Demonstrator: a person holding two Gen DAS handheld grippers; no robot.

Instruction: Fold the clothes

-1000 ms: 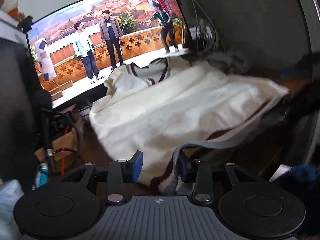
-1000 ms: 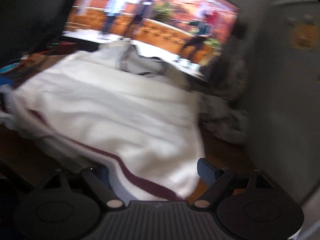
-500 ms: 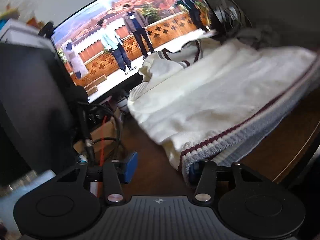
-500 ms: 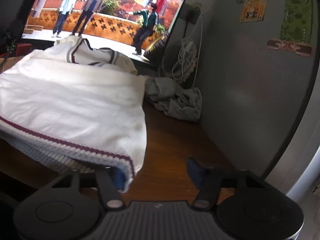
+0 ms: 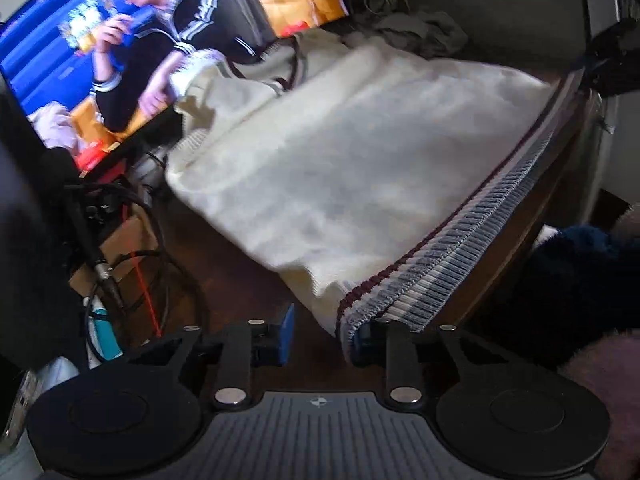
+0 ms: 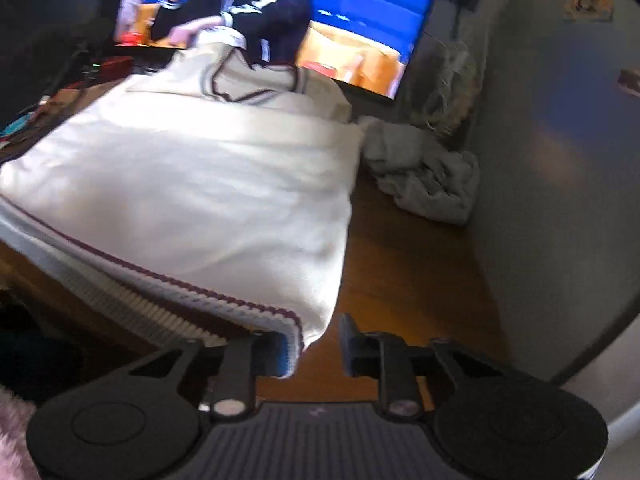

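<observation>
A cream knit sweater (image 5: 340,160) with a maroon-striped ribbed hem lies spread on the brown wooden table (image 5: 240,280), collar toward the TV and hem toward me. My left gripper (image 5: 325,338) is open at the hem's left corner, which drapes against its right finger; bare wood shows between the pads. In the right wrist view the sweater (image 6: 200,184) fills the left half. My right gripper (image 6: 313,346) is open at the hem's right corner, and that corner hangs against its left finger.
A lit TV (image 5: 140,40) stands behind the sweater. A crumpled grey cloth (image 6: 424,176) lies at the table's back right, by a grey wall (image 6: 560,160). Cables and a cardboard box (image 5: 120,248) crowd the left. A person's dark fuzzy sleeve (image 5: 580,272) is at the right.
Both grippers have settled at the hem corners, and their finger gaps are narrower than half a second ago. The sweater now lies flatter on the table. The TV picture has changed.
</observation>
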